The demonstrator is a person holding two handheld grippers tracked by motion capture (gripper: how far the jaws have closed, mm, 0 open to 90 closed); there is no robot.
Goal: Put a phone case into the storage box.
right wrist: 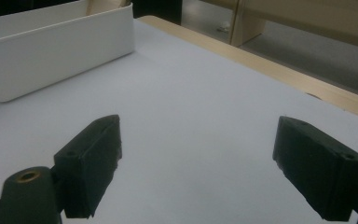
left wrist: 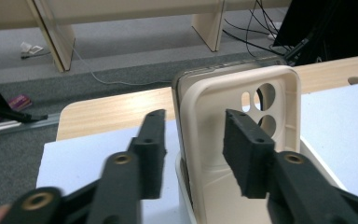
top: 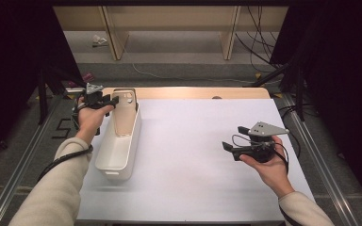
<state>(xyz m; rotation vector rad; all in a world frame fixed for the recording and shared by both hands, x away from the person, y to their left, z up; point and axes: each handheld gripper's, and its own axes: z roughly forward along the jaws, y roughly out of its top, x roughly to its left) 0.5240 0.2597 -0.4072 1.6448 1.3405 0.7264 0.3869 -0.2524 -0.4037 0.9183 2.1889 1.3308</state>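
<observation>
At the left of the high view, a sleeved forearm rises from the bottom edge to the left hand-held gripper point(top: 114, 100), in the upper left of the frame. Its jaws point right, at a cream phone case point(top: 124, 113) that stands upright in the far end of a white bin point(top: 104, 160). The bin is long and narrow and sits on the white tabletop point(top: 193, 155), left of centre.

In the left gripper view, the case point(left wrist: 214, 154) stands at the centre of the frame, its hollow inner side and camera cut-outs facing the camera. The left hand-held gripper point(left wrist: 193, 149) has its jaws apart, one on each side of the case's near edge. A gap shows at each pad, so they do not seem to touch it.

At the right of the high view, the right hand-held gripper point(top: 227, 147) is held low over bare tabletop, well apart from the bin, pointing left. In the right gripper view its jaws point(right wrist: 198, 161) stand wide apart with nothing between them; the bin point(right wrist: 51, 51) lies in the upper left of that frame.

The step in hand looks like the approach for a grasp on the case. The next move likely calls for easing the jaws forward around the edge, then closing squarely so the thin case does not tip or slide.
</observation>
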